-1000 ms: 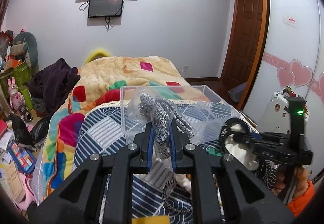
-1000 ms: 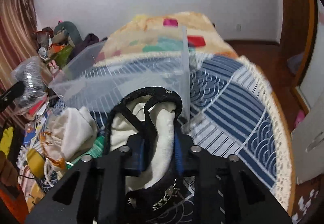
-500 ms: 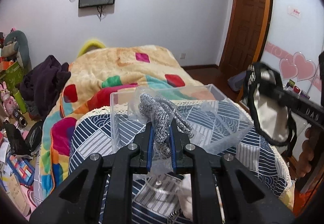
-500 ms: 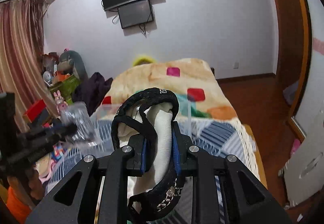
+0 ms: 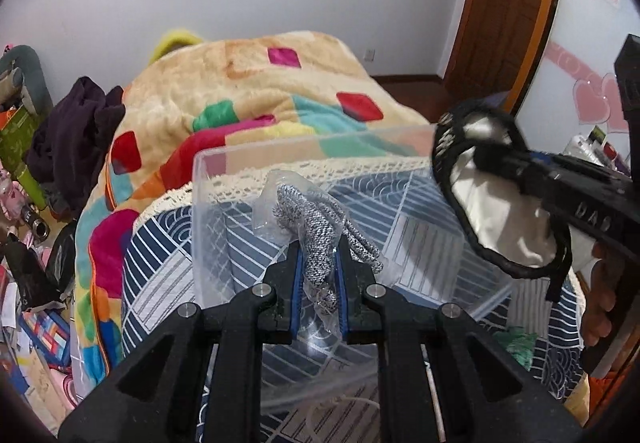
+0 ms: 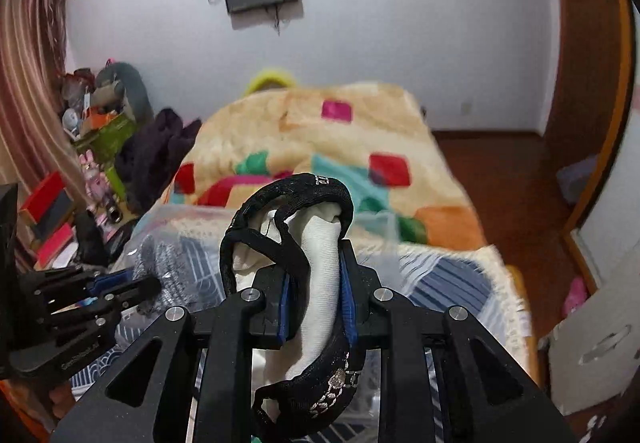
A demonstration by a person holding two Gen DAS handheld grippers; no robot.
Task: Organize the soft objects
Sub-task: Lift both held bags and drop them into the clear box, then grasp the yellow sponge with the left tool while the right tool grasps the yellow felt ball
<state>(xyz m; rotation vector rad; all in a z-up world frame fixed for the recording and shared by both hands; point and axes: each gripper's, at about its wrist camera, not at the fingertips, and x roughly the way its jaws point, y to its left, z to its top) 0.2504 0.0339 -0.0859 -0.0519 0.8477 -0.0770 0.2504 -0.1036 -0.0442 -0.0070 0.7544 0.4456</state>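
Over a bed (image 5: 248, 83) with a patchwork blanket, two tongs hold soft things above a clear bin (image 5: 400, 147).
Sitting on a blue-striped cover (image 5: 160, 267), the bin lies below both items. Right tongs (image 6: 314, 291) pinch a white cloth with black trim (image 6: 320, 263), which hangs above the bin's right side. Left tongs (image 5: 318, 279) pinch a bagged speckled grey cord (image 5: 316, 239) over the bin's middle.

Bin (image 5: 320, 147) on bedspread (image 5: 160, 263), quilt (image 5: 248, 83) behind, clutter (image 5: 24, 283) left
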